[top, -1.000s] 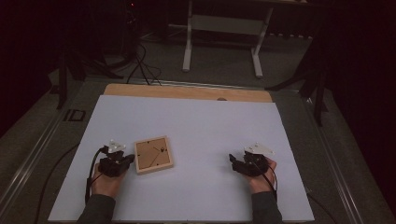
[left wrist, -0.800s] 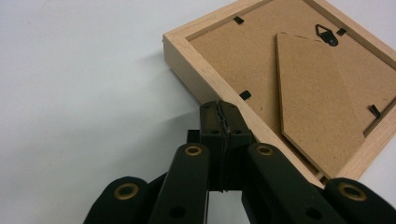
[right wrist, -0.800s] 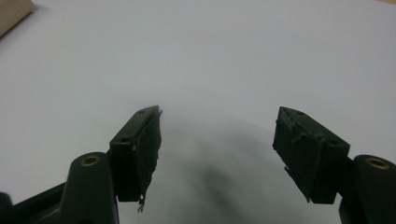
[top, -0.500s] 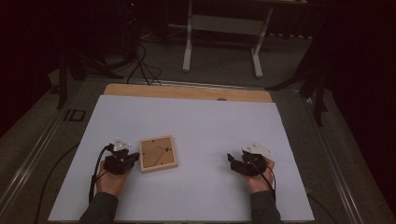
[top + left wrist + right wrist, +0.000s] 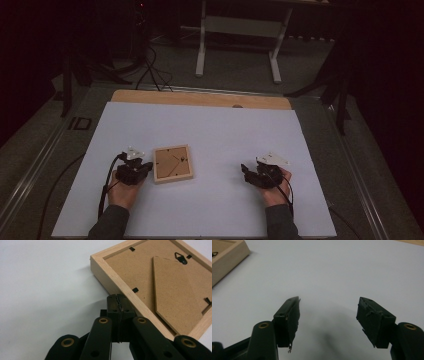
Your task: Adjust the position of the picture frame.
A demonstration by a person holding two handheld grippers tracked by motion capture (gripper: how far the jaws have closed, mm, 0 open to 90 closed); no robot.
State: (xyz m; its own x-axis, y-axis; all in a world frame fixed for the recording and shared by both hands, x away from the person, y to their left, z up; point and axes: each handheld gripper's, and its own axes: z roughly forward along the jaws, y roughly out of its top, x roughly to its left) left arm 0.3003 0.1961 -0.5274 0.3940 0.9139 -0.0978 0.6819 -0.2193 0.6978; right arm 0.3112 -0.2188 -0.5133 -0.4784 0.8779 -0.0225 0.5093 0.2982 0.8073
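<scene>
One surface: white sheet point(image 5: 210, 150) over the wooden tabletop point(image 5: 200, 98), bare wood strip along the far edge.
Room: dark, grey floor, white stand legs point(image 5: 239, 45) and cables beyond.
Picture frame point(image 5: 173, 163): face down, backing board up, left of centre.
Left gripper point(image 5: 145, 168): fingers point(image 5: 117, 305) pressed together, holding nothing, tips against the frame's near edge.
Right gripper point(image 5: 246, 171): fingers point(image 5: 289, 312) wide apart, holding nothing, well apart from the frame.

So the bench point(image 5: 200, 135) is covered by a big white sheet, with a strip of bare wood showing along the far edge. A wooden picture frame point(image 5: 173, 163) lies on it face down, left of center.
</scene>
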